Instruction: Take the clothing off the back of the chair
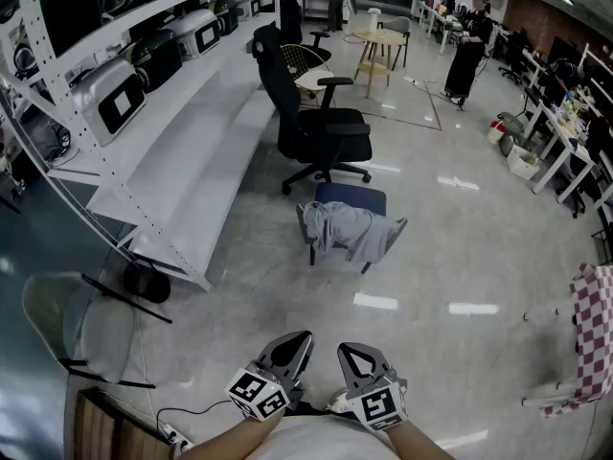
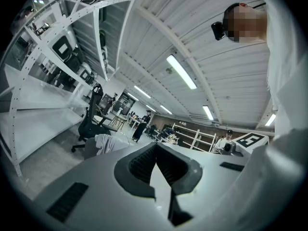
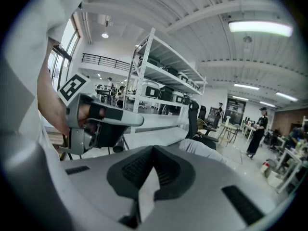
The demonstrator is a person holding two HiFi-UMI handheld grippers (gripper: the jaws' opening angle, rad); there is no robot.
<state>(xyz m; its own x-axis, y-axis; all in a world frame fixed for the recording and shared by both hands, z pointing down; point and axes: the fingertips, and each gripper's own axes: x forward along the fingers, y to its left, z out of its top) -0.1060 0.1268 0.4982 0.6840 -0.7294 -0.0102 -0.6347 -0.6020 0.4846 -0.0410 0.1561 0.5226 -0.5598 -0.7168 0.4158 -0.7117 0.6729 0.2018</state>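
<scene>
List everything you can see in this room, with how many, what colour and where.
clothing: one, grey, draped over the blue chair's back
chair: one, blue, mid-floor
office chair: one, black, just beyond the blue chair
shelving rack: one, white, along the left, appliances on upper shelves
round table: one, light wood, far end
standing person: one, in black, far right
checked cloth: one, red and white, right edge
left gripper: one, grey, bottom centre, shut, empty
right gripper: one, grey, beside it, shut, empty
</scene>
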